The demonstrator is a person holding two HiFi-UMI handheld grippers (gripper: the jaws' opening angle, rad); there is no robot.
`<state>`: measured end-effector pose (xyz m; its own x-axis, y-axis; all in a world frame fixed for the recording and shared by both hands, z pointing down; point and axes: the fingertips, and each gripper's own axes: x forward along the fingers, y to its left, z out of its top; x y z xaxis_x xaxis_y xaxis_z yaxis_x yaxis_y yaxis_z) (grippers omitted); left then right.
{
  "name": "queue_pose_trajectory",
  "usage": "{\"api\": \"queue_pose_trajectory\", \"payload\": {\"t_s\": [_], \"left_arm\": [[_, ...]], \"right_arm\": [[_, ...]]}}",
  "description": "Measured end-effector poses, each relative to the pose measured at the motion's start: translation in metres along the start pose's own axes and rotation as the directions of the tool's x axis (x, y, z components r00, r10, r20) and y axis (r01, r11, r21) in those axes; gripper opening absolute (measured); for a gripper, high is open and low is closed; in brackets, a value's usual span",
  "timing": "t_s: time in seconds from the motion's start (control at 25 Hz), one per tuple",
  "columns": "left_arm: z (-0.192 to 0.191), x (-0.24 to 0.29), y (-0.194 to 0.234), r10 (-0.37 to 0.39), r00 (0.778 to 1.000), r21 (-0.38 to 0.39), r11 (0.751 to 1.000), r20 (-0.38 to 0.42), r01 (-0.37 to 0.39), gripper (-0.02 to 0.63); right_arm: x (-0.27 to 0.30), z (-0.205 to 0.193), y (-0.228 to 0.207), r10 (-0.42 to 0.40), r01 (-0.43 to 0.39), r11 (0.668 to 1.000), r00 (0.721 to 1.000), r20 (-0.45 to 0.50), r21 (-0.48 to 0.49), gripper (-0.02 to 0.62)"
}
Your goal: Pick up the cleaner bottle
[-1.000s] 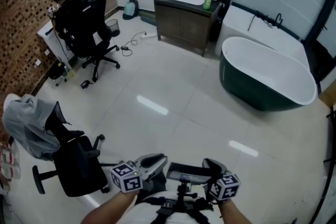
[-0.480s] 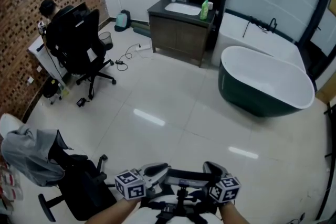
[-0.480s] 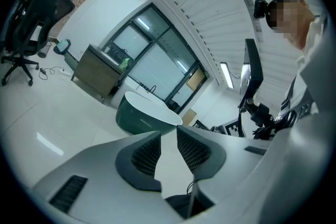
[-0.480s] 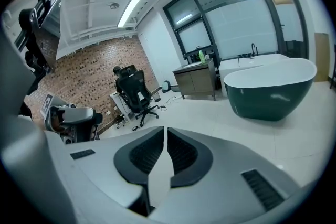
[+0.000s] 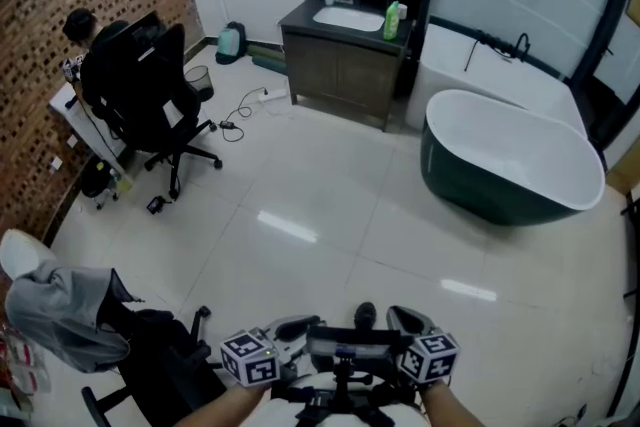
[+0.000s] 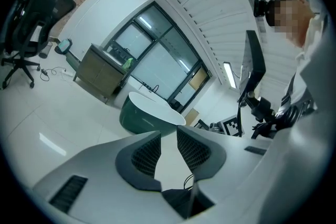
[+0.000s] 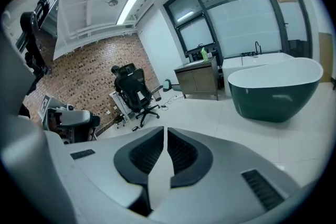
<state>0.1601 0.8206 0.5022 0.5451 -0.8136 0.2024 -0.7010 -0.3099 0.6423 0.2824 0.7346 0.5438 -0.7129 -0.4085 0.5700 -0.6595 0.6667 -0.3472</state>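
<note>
Tiled floor (image 5: 330, 205); left gripper (image 5: 293, 325) beside right gripper (image 5: 405, 319), jaws together

"What do the tools look like?"

"The left tool (image 6: 168, 137) and right tool (image 7: 165, 136) match: pale grey shells, dark ribbed pads (image 7: 148, 153), and a white cube (image 5: 248, 358) with black square markers on each."

"And the person's clothing?"

"A white top (image 6: 314, 55)."

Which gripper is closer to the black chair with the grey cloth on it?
Left. In the head view the left gripper is just right of the chair; the right gripper lies farther right.
</note>
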Motion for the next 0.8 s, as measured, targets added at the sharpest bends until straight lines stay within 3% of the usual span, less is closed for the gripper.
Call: {"api": "queue_pose_trajectory", "payload": {"t_s": [0.32, 0.8], "left_arm": [[0.053, 0.013, 0.048, 0.109, 0.99, -0.015, 0.994, 0.094, -0.108, 0.087], [0.138, 0.137, 0.066, 0.114, 0.986, -0.001, 0.993, 0.123, -0.114, 0.087]], "right_arm": [[0.065, 0.052, -0.015, 0.088, -0.087, 0.994, 0.996, 0.009, -0.068, 0.021], [0.1, 0.148, -0.117, 0.09, -0.086, 0.985, 0.996, 0.019, -0.148, 0.043]]}}
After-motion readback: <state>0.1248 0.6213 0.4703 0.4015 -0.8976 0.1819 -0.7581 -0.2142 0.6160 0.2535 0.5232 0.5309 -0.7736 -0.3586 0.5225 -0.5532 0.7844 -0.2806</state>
